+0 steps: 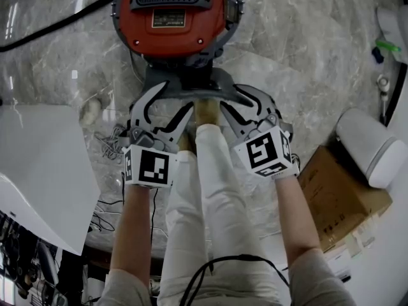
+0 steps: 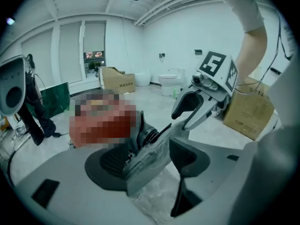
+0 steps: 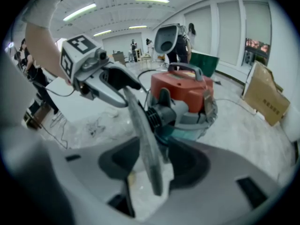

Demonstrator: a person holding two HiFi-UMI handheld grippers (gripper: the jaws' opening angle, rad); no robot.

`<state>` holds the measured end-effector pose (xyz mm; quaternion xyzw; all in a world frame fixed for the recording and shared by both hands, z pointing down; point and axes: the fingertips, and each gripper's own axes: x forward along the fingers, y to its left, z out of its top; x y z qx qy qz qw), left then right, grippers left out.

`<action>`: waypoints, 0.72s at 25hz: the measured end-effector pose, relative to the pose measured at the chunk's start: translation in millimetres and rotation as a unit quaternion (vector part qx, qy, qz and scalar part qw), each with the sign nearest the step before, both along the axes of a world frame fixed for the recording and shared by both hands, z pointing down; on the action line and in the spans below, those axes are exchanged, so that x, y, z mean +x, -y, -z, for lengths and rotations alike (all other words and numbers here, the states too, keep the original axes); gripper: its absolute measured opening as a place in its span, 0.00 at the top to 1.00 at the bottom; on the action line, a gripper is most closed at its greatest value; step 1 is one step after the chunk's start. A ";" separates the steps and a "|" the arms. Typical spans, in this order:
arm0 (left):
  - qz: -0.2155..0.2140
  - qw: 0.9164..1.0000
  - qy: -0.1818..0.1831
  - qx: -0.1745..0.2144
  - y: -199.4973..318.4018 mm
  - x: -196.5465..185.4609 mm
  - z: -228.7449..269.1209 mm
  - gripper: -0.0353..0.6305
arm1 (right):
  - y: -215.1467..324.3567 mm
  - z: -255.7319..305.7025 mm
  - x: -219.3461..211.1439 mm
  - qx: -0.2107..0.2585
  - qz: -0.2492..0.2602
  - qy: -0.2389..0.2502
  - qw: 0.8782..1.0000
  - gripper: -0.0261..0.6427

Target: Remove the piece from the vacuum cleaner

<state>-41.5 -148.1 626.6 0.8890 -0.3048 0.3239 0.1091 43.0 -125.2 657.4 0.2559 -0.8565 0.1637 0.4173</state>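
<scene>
left gripper (image 1: pixel 175 101): jaws wide, astride left end of the piece (image 1: pixel 191 81), not pinching | piece: grey, plugged into near side of red vacuum cleaner (image 1: pixel 172 11) | right gripper (image 1: pixel 234 102): wide, astride right end | step: clamp both ends evenly, pull straight nearward, no twisting; canister may slide | room: white panel (image 1: pixel 38 164) left, cables (image 1: pixel 105 142), glossy marble floor (image 1: pixel 299 62), cardboard box (image 1: pixel 331 193) right

The piece (image 1: pixel 186 85) lies against the vacuum cleaner's (image 1: pixel 171 38) near side.
</scene>
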 end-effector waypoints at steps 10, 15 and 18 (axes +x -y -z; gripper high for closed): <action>-0.124 0.988 0.095 0.001 -0.4 14.4 -0.6 0.47 | 7.3 -6.4 -9.7 -0.009 0.042 0.009 0.999 0.69; -0.138 0.984 0.113 -0.024 -5.2 15.3 -17.5 0.47 | 11.0 -10.3 -14.8 -0.011 0.053 0.011 0.998 0.69; -0.144 0.981 0.128 -0.033 -12.1 13.6 -31.2 0.47 | 11.6 -12.8 -16.6 -0.011 0.063 0.013 0.998 0.69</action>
